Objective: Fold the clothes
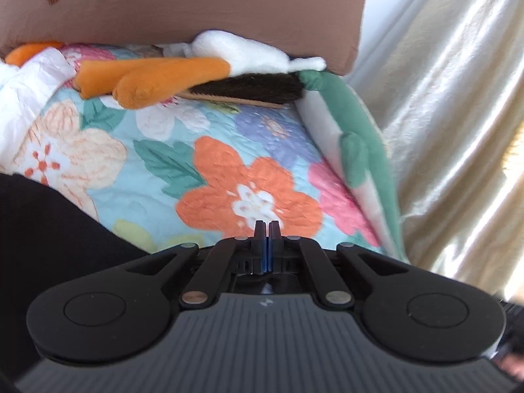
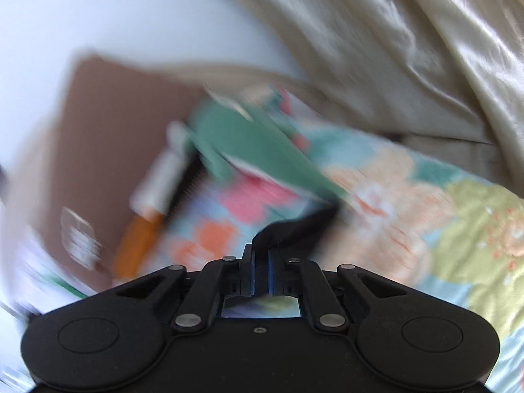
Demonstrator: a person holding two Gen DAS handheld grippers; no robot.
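Right tongs (image 2: 261, 255) clamp black garment (image 2: 294, 229) corner, trailing toward 1 o'clock; thin pinch may slip. Left tongs (image 1: 267, 229) shut, empty.

Quilt (image 1: 170, 163): pale blue ground with large orange, pink, peach, white and lilac flowers and teal leaves; yellow-green patch in the right wrist view.
Black garment (image 2: 294, 229): plain black.
Headboard (image 1: 196, 6): plain brown.
Plush toy (image 1: 183, 72): orange legs, white body.
Green plush (image 1: 357, 124): teal green with white.
Brush (image 1: 249, 90): dark brown bristles, tan wood.
Curtain (image 1: 442, 98): shiny cream.
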